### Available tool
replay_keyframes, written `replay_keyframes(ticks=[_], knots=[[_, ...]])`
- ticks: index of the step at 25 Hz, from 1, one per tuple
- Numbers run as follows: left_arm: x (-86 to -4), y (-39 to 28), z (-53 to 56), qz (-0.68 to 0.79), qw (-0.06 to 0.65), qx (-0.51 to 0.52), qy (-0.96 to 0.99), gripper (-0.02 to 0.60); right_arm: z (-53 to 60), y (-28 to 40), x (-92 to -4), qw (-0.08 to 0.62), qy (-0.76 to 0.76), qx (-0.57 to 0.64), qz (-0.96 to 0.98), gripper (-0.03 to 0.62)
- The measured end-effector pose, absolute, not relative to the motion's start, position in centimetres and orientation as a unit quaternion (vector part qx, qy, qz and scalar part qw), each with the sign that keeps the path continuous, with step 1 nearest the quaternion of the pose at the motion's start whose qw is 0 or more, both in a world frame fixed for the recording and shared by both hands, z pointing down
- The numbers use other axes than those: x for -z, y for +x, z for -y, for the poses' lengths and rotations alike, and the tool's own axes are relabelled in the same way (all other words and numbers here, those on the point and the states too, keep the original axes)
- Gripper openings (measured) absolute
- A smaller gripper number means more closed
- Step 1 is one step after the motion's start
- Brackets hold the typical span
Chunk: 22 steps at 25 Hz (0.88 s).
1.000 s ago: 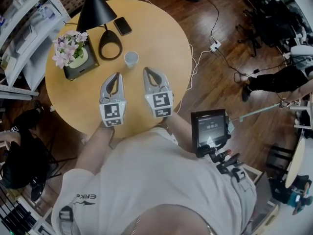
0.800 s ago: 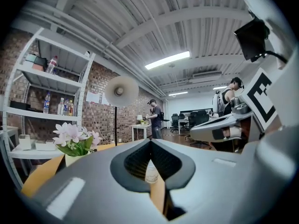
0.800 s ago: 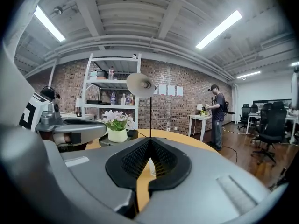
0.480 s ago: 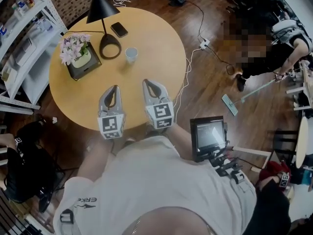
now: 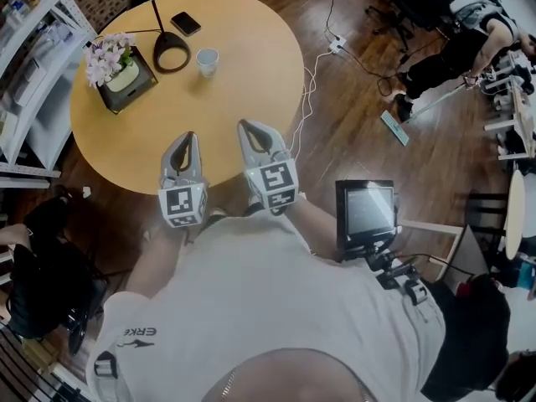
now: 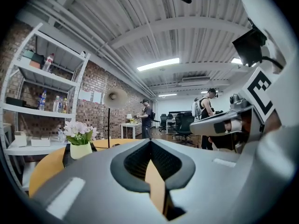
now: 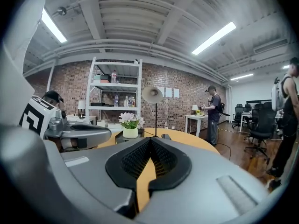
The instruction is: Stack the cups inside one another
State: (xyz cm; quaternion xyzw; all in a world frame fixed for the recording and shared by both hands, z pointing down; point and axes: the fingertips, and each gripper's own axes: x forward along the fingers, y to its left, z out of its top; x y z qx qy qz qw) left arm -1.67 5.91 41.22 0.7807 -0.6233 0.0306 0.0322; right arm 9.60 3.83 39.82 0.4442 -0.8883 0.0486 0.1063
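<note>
A single pale cup (image 5: 207, 60) stands upright on the round wooden table (image 5: 251, 65), toward its far side beside the lamp base. My left gripper (image 5: 189, 137) and right gripper (image 5: 244, 126) hover side by side over the table's near edge, well short of the cup. Both are shut with nothing between the jaws. In the left gripper view my left gripper (image 6: 150, 142) points level across the table, with the right gripper (image 6: 219, 125) alongside. The right gripper (image 7: 150, 139) view shows its jaws closed and the left gripper (image 7: 77, 132) beside it. The cup shows in neither gripper view.
A flower pot (image 5: 117, 64) in a dark tray, a black lamp base (image 5: 172, 55) and a phone (image 5: 185, 23) sit at the table's far side. White shelving (image 5: 33, 48) stands left. Cables (image 5: 322, 57) trail on the wood floor; a person with a mop (image 5: 465, 44) is at the right.
Both grippers have drawn back together from mid-table to its near edge, away from the cup. They stayed shut. The person with the mop moved farther right.
</note>
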Motion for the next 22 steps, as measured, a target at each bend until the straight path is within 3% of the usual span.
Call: replay_keyframes(ticks=[22], knots=[[-40.6,1.3,-8.7,0.652,0.039,-0.044,0.756,0.002,-6.0,11.9,-39.3,0.09,0.382,-0.078,0.917,0.012]])
